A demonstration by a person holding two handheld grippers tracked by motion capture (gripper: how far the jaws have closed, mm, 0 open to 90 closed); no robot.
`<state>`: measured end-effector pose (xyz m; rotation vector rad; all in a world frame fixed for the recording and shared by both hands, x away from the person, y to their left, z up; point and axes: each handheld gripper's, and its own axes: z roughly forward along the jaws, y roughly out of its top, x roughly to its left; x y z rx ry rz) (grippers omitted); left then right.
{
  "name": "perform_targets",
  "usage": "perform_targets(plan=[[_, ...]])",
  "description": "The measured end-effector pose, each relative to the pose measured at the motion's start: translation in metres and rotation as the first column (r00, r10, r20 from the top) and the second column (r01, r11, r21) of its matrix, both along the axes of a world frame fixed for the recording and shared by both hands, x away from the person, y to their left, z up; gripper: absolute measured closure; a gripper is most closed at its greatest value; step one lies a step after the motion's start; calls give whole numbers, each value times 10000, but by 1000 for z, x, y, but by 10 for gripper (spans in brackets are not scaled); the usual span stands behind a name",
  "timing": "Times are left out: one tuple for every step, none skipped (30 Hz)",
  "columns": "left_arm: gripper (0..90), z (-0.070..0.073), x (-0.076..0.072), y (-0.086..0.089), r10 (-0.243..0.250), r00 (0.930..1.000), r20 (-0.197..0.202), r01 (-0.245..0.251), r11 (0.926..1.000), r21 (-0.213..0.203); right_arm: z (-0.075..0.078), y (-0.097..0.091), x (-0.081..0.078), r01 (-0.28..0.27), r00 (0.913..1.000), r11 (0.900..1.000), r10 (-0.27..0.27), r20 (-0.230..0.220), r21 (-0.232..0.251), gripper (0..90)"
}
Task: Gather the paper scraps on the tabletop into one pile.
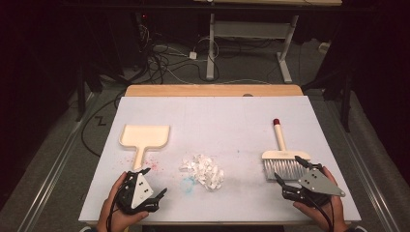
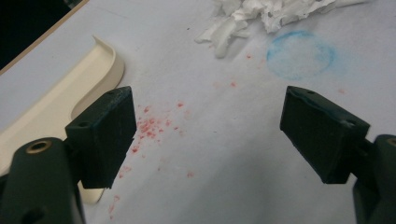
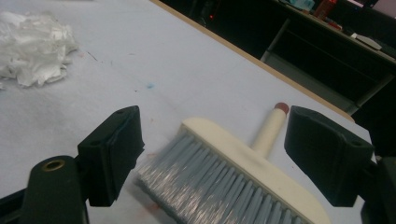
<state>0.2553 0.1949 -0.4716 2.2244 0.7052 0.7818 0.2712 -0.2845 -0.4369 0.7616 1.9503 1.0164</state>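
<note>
Both grippers, left gripper and right gripper, have jaws spread, empty. Right of the paper scraps, the brush could skid if gripped by its bristles.

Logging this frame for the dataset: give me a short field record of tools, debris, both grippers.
surface: white table cover, with red specks and a blue ring mark
dustpan: cream dustpan, far left, handle toward the person
brush: hand brush, right side, bristles toward the person
debris: white paper scraps, piled mid-table
left gripper: left gripper open, beside the dustpan handle
right gripper: right gripper open, jaws either side of the bristles, not closed
</note>
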Motion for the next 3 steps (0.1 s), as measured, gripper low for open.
perform_targets(plan=[[178, 0, 0, 0, 5, 10000, 3, -5, 10000, 22, 0, 0, 0, -17, 10000, 10000, 17, -13, 43, 205], [178, 0, 0, 0, 6, 10000, -2, -6, 10000, 20, 1, 0, 0, 34, 10000, 10000, -34, 8, 80, 205], [178, 0, 1, -1, 27, 10000, 5, -27, 10000, 23, 1, 0, 0, 34, 10000, 9999, -34, 18, 95, 205]])
